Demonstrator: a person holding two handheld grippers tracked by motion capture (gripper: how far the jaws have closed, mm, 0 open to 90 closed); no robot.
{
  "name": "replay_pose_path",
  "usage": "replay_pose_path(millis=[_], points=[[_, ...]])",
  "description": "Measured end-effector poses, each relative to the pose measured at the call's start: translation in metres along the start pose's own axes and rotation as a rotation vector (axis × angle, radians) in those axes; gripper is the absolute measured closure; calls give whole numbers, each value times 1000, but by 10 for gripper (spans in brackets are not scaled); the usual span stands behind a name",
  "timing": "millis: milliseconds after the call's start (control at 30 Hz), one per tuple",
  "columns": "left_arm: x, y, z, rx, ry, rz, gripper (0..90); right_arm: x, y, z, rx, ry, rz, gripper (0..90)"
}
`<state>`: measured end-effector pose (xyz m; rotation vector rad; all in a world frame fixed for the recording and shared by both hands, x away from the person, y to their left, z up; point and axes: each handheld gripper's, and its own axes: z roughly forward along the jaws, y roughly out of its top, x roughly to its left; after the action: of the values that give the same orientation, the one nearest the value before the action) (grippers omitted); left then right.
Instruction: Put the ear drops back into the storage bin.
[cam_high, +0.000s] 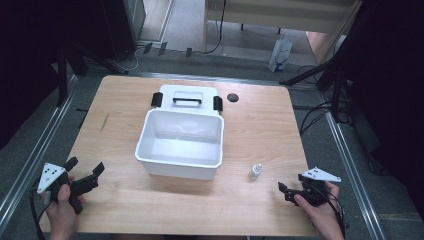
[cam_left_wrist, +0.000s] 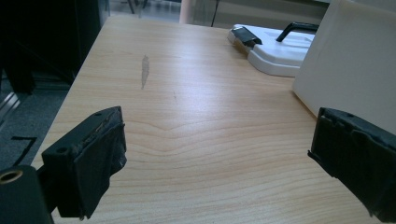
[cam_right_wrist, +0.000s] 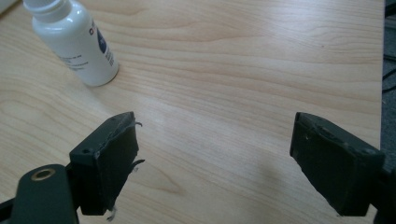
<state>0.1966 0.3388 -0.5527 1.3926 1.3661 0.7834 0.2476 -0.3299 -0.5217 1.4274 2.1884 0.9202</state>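
Nearest the person, the right gripper (cam_high: 291, 190) hovers over the table (cam_high: 260, 125) with its jaws spread wide and nothing between them. The small white bottle (cam_high: 255, 171) stands upright just beyond it, off to its left, near the front right corner of the white bin (cam_high: 180, 142). The left gripper (cam_high: 86, 175) sits well to the bin's left, jaws also wide apart and empty. Behind the bin lies its lid (cam_high: 187, 97), touching the back wall, with a black disc (cam_high: 232, 97) just to the lid's right.
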Motion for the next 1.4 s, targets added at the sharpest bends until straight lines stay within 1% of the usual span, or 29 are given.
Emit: replay_pose_path(millis=[133, 233, 300, 400, 467, 500, 567, 633, 767, 800, 867, 967, 1100, 1200, 1267, 1400], points=[[2, 0, 0, 3, -5, -13, 41, 3, 12, 2, 75, -15, -58, 137], [0, 0, 0, 4, -1, -5, 41, 3, 23, 5, 140, -23, -85, 130], [0, 0, 0, 6, -1, 1, 41, 5, 29, 7, 171, -26, -107, 131], [1, 0, 0, 7, -5, 2, 41, 8, 40, 10, 222, -22, -152, 134], [0, 0, 0, 9, -8, 7, 41, 11, 45, 12, 256, -13, -167, 134], [0, 0, 0, 8, -6, 7, 41, 14, 50, 15, 293, -13, -197, 134], [0, 0, 1, 11, -7, 9, 41, 16, 52, 16, 303, -9, -204, 133], [0, 0, 1, 12, -6, 6, 41, 18, 57, 18, 325, 0, -229, 133], [0, 1, 1, 14, -8, 3, 41, 22, 66, 20, 363, -4, -245, 132], [0, 1, 1, 16, -8, 3, 41, 23, 70, 20, 380, -6, -251, 133], [0, 1, 1, 17, -8, 3, 41, 24, 72, 21, 386, -3, -252, 133], [0, 1, 1, 18, -7, 2, 41, 26, 77, 23, 421, -6, -274, 134], [1, 1, 1, 19, -8, 1, 41, 30, 83, 25, 459, 4, -295, 134], [0, 1, 2, 20, -4, 2, 41, 35, 90, 26, 492, 10, -319, 143], [0, 1, 2, 18, -4, 2, 41, 37, 94, 27, 506, 14, -353, 146], [1, 1, 2, 18, -6, -3, 41, 43, 101, 28, 543, 22, -390, 150]])
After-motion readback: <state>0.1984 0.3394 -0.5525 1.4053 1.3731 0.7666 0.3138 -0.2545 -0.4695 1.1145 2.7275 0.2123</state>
